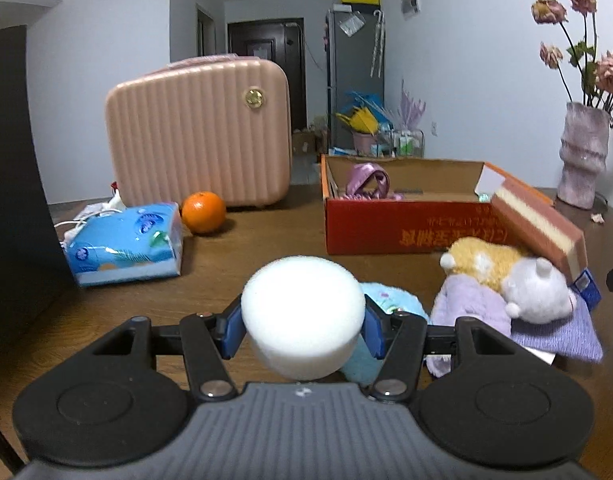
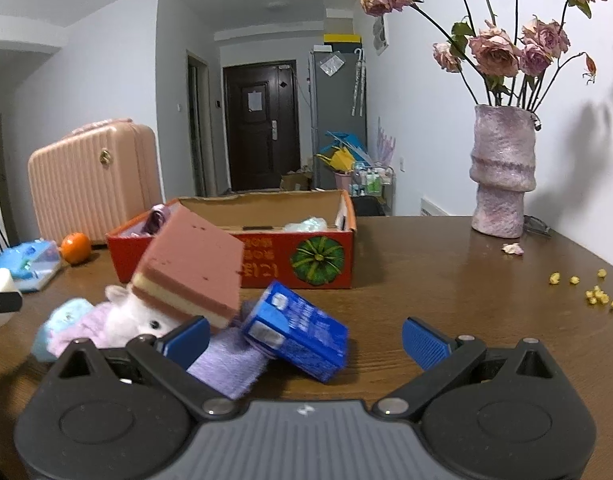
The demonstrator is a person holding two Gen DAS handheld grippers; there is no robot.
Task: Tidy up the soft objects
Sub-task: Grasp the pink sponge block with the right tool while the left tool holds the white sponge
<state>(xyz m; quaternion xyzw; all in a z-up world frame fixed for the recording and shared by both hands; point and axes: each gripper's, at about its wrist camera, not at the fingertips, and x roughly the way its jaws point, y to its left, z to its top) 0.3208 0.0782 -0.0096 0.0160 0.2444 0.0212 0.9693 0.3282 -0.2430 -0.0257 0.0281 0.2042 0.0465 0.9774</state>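
On the table [image 1: 266,240], near side of the box [image 1: 386,228]: left gripper [image 1: 302,326] is clamped on the white sponge [image 1: 302,308], blue pads pressing both flanks, sponge clear of the wood. Right gripper [image 2: 306,340] has its fingers spread wide, nothing between them, parked just short of the pile.

Pile, right of the sponge: orange plush [image 1: 482,260], white plush [image 1: 534,292], purple cloth [image 1: 554,332], light-blue cloth [image 1: 390,300] partly behind the sponge. Layered sponge block [image 2: 190,268] leans tilted on the plush and against the box front. Blue carton [image 2: 298,336] sits beside the cloth, looks rigid, probably not part of the job.

Box already holds a purple ribbon thing [image 1: 366,182] and something pale blue at the far end [image 2: 306,224].

Step, as I read it: pick done, transport to box pending. Next move needs the sponge lifted over the front wall, carried right and forward, released over a free spot mid-box. Watch the leaning block, it's near the path. Foam is squashy, so don't squeeze harder.
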